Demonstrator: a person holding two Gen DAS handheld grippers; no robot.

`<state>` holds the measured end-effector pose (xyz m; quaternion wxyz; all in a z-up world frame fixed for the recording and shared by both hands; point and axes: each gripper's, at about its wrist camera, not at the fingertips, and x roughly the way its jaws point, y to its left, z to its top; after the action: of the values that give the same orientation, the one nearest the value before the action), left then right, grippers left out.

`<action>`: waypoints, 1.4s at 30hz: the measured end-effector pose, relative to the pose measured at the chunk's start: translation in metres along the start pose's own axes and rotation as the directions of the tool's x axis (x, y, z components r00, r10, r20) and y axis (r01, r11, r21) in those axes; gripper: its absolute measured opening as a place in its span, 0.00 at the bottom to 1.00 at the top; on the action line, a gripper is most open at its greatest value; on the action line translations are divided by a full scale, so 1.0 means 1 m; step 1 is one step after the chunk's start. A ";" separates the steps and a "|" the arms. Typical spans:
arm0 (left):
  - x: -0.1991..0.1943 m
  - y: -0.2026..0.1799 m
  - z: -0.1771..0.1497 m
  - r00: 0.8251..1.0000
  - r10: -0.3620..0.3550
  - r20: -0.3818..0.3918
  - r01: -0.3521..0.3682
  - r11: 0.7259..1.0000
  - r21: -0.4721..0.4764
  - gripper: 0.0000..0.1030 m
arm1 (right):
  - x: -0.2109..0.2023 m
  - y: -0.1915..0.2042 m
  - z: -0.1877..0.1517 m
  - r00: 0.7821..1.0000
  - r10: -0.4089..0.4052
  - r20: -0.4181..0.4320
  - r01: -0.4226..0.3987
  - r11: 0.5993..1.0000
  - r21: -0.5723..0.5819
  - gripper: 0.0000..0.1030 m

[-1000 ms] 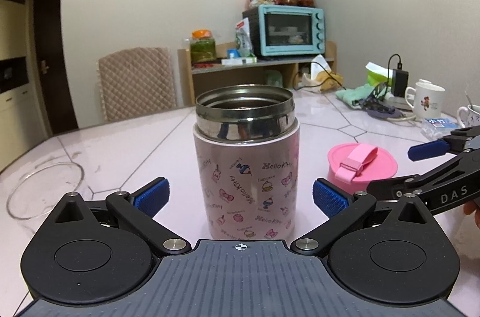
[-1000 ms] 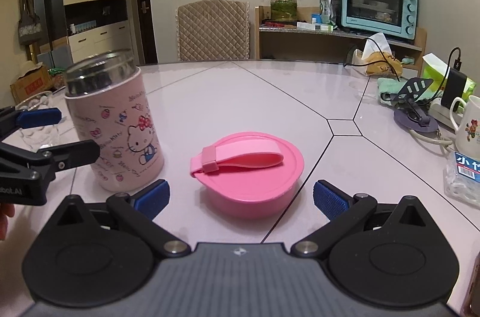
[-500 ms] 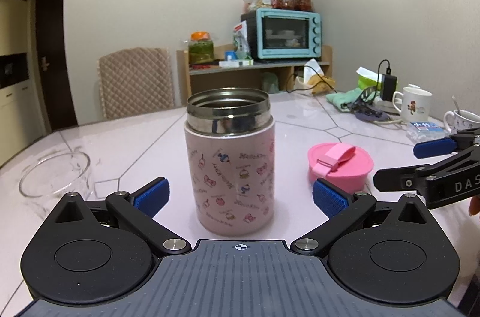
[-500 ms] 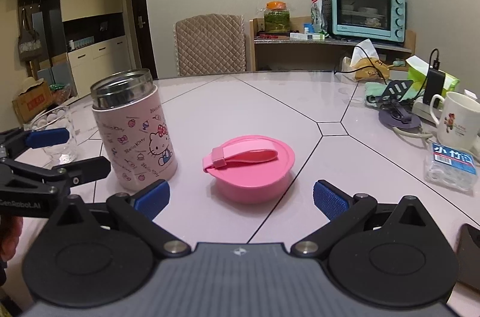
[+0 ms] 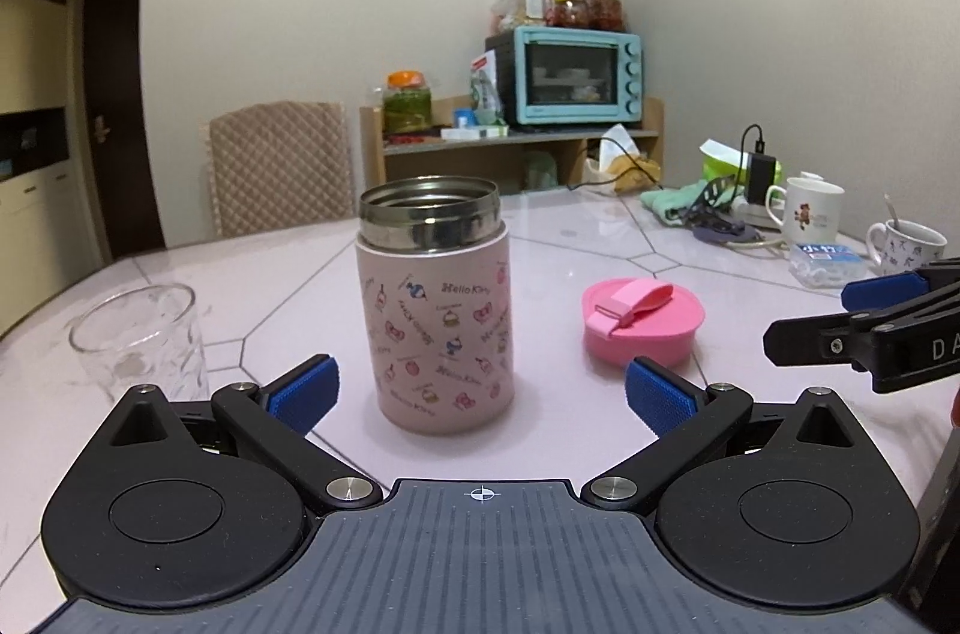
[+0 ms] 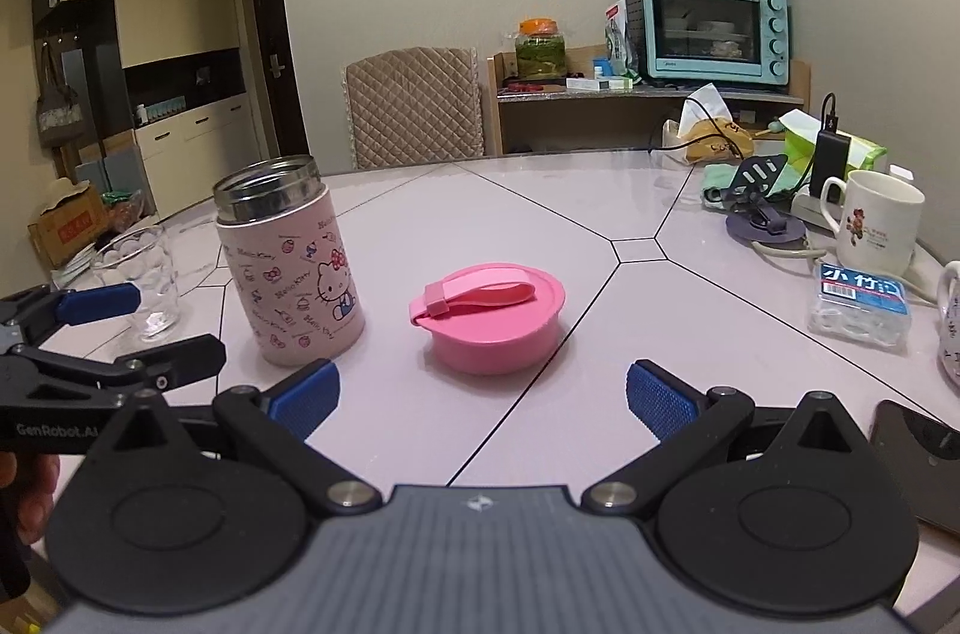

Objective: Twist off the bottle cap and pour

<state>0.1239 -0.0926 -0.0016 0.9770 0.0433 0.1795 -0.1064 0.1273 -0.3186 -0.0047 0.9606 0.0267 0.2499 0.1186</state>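
Bottle (image 5: pixel 437 319) — pink printed flask with a steel neck, uncapped, upright on the table (image 5: pixel 288 286); at 12 o'clock from the left gripper (image 5: pixel 480 394), just ahead of its pads and touching neither.

Cap (image 6: pixel 489 325) — pink, with a strap across its top, lying flat on the table; at 12 o'clock from the right gripper (image 6: pixel 480 394), apart from the bottle, at the bottle's 3 o'clock in the left wrist view.

Glass (image 5: pixel 141 340) — clear, upright, at the bottle's 9 o'clock in the left wrist view, apart from it.

Left gripper: jaws spread wide, holding nothing.

Right gripper: jaws spread wide, holding nothing.

Background — white mug (image 6: pixel 876 223) at 2 o'clock in the right wrist view; teal toaster oven (image 6: pixel 711 27) on a wooden shelf (image 6: pixel 654 99) at 1 o'clock.
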 end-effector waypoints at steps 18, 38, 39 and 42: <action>-0.034 -0.008 -0.015 0.999 0.047 -0.028 -0.047 0.999 -0.017 1.00 | -0.026 0.002 -0.019 1.000 -0.003 -0.005 0.003 1.000 0.002 1.00; -0.040 -0.018 -0.023 0.997 0.062 -0.051 -0.064 0.997 -0.045 1.00 | -0.037 -0.001 -0.028 1.000 -0.003 -0.024 0.003 1.000 -0.008 1.00; -0.040 -0.019 -0.023 0.997 0.061 -0.052 -0.064 0.997 -0.045 1.00 | -0.038 -0.001 -0.028 1.000 -0.003 -0.024 0.003 1.000 -0.008 1.00; -0.039 -0.019 -0.024 0.997 0.057 -0.053 -0.060 0.997 -0.050 1.00 | -0.038 0.000 -0.028 1.000 -0.002 -0.024 0.002 1.000 -0.009 1.00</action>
<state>0.0755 -0.1008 -0.0106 0.9756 0.0263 0.2059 -0.0721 0.0817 -0.3275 -0.0108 0.9577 0.0205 0.2611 0.1189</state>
